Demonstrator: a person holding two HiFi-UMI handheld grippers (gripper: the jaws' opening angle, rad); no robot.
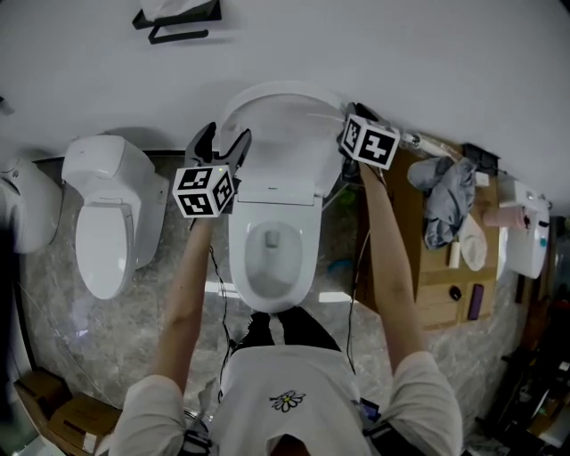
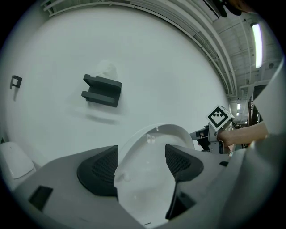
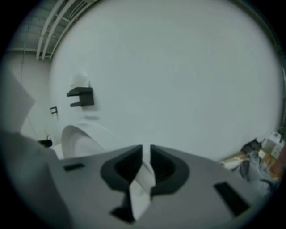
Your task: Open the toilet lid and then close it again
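Now, the plain white wall (image 1: 427, 62) fills the back and marbled grey stone floor (image 1: 53, 294) spreads below. Centre stage is the toilet (image 1: 272, 258), glossy white with an oval bowl. Its toilet lid (image 1: 285, 134) stands raised, leaning back against the wall.

The lid sits squarely between the two tools. The left hand-held gripper (image 1: 223, 141) is at the lid's left edge. Its own view shows the left hand-held gripper (image 2: 140, 162) with jaws spread wide, the smooth curved toilet lid (image 2: 147, 179) rising in the gap and no pad seen pressing on it. The right hand-held gripper (image 1: 352, 114) is up at the lid's right edge. In its own view the right hand-held gripper (image 3: 146, 154) has its jaws drawn nearly together, pinching a thin white strip of the rim.

Counting up: two toilets, the second toilet (image 1: 102, 223) standing to the left with its lid down. Two grippers, each grey-bodied with dark, ribbed pads. Two marker cubes, one (image 1: 205, 190) on the left tool, one (image 1: 370, 142) on the right, both black-and-white and boxy. One black angular bracket (image 1: 178, 18) sits high on the wall.
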